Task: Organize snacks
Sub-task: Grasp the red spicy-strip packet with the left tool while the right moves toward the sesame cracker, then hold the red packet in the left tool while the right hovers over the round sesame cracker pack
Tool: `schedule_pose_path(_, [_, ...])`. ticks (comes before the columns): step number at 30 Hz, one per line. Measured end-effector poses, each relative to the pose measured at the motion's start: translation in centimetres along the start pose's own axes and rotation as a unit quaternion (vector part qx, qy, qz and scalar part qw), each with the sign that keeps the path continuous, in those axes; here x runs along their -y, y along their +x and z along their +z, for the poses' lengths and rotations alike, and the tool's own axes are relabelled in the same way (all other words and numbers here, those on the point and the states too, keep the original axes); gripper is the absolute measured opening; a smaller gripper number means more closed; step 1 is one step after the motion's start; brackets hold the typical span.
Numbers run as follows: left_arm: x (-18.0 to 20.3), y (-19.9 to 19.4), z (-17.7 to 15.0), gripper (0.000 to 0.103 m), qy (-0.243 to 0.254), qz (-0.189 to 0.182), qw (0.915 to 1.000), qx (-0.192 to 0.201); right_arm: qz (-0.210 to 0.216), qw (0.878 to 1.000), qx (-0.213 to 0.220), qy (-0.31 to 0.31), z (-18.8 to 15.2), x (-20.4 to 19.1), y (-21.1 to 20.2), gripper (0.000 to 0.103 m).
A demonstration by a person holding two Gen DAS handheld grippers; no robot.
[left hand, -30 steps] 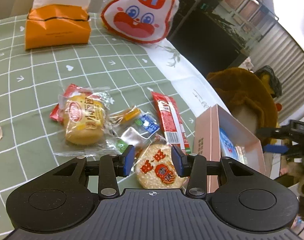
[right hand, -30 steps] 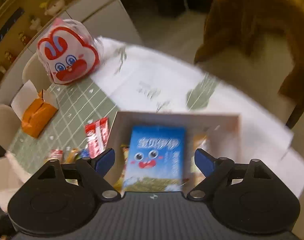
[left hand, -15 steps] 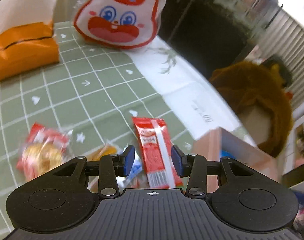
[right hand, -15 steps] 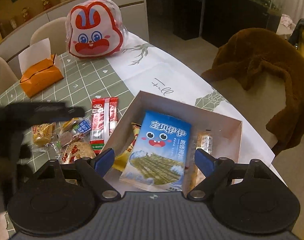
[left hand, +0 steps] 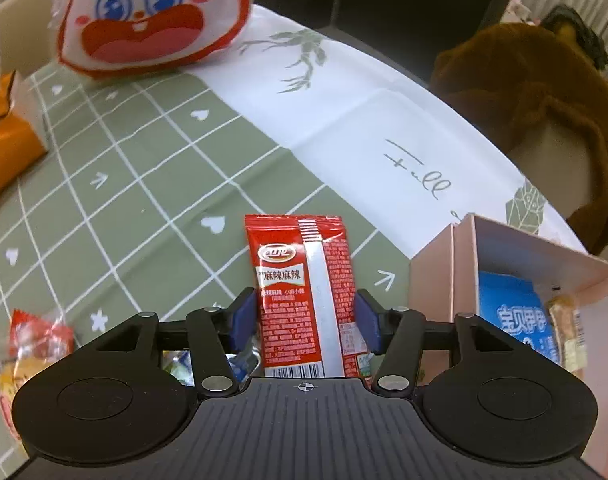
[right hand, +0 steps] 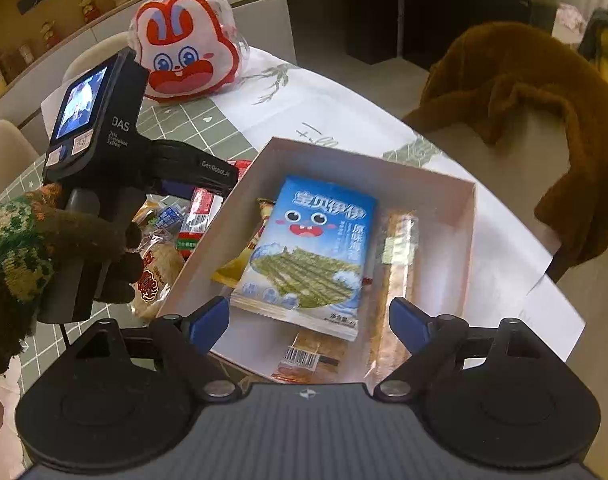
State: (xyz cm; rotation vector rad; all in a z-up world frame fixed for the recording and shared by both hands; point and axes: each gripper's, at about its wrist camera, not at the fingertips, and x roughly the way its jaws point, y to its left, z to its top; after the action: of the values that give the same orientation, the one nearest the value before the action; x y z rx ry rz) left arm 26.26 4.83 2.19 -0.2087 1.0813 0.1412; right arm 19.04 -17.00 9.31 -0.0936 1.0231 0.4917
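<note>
Left tool (left hand: 304,322), jaws opening, straddles the red spicy-strip packet (left hand: 304,280) ungripped, for pickup; right tool (right hand: 308,316) gapes empty above the pink box (right hand: 435,184).

Flat on the green checked cloth, just left of the pink box (left hand: 431,280): a long red snack packet (left hand: 304,280), white stripe down its length, barcode end nearest the camera. Inside the open box, lying flat: a blue seaweed pack (right hand: 311,248) with a cartoon face, atop a yellow packet (right hand: 236,264), beside a long clear-wrapped bar (right hand: 395,272). Loose left of the box: a round rice cracker (right hand: 156,276) and small wrapped sweets (right hand: 168,216).
</note>
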Motion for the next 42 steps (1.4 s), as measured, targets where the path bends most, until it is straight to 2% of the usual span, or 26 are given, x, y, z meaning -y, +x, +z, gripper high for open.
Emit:
schedule_pose_path(3, [-0.2, -0.2, -0.5, 0.058, 0.025, -0.008, 0.9996, 0.011, -0.001, 1.000, -0.001, 0.002, -0.4, -0.2, 0.1, 0.088])
schedule_pose_path(6, [-1.0, -1.2, -1.9, 0.054, 0.041, -0.021, 0.9987, 0.023, -0.016, 1.000, 0.011, -0.014, -0.6, -0.8, -0.3, 0.088])
schedule_pose_path(8, [-1.9, -2.1, -3.3, 0.045, 0.049, -0.032, 0.9979, 0.030, -0.036, 0.998, 0.029, -0.030, -0.5, -1.6, -0.6, 0.088])
schedule_pose_path(10, [-3.1, -3.2, -4.7, 0.043, 0.039, -0.044, 0.9979, 0.027, -0.049, 0.997, 0.041, -0.037, -0.3, -2.4, -0.6, 0.088])
schedule_pose_path(12, [-4.4, -4.5, -6.3, 0.041, 0.027, -0.049, 0.9981, 0.028, -0.028, 0.998, 0.033, -0.035, -0.1, -3.4, -0.4, 0.088])
schedule_pose_path(15, [-6.4, -6.1, -8.7, 0.041, 0.000, -0.061, 0.9977, 0.029, 0.037, 0.999, 0.008, -0.031, -0.7, -5.4, 0.0, 0.088])
schedule_pose_path(19, [-9.7, -7.8, -11.4, 0.039, -0.068, -0.089, 0.9934, 0.026, 0.086, 0.994, -0.020, -0.060, -2.6, -9.5, 0.6, 0.088])
schedule_pose_path(22, [-11.6, -8.7, -12.9, 0.038, -0.109, -0.097, 0.9889, 0.029, 0.093, 0.991, -0.042, -0.086, -4.2, -12.9, 2.0, 0.088])
schedule_pose_path(27, [-13.0, -9.9, -14.7, 0.038, -0.112, -0.087, 0.9893, 0.033, 0.086, 0.986, -0.073, -0.119, -5.7, -18.0, 5.2, 0.088])
schedule_pose_path(31, [-13.8, -10.4, -15.5, 0.038, -0.102, -0.089, 0.9904, 0.027, 0.095, 0.986, -0.084, -0.109, -6.0, -20.5, 7.0, 0.088])
schedule_pose_path(33, [-14.5, -10.6, -15.8, 0.037, -0.107, -0.090, 0.9898, 0.028, 0.098, 0.987, -0.095, -0.087, -6.1, -20.6, 8.0, 0.091])
schedule_pose_path(36, [-15.1, -10.7, -16.2, 0.037, -0.112, -0.099, 0.9883, 0.030, 0.105, 0.989, -0.086, -0.063, -6.2, -20.3, 8.0, 0.092])
schedule_pose_path(39, [-15.2, -10.7, -16.4, 0.037, -0.110, -0.104, 0.9879, 0.034, 0.106, 0.988, -0.089, -0.065, -6.5, -19.7, 7.3, 0.078])
schedule_pose_path(41, [-15.1, -10.7, -16.5, 0.037, -0.109, -0.109, 0.9874, 0.035, 0.112, 0.986, -0.095, -0.077, -7.1, -19.4, 6.6, 0.061])
schedule_pose_path(42, [-15.1, -10.7, -16.5, 0.037, -0.107, -0.112, 0.9874, 0.035, 0.110, 0.986, -0.097, -0.084, -7.4, -19.0, 6.2, 0.058])
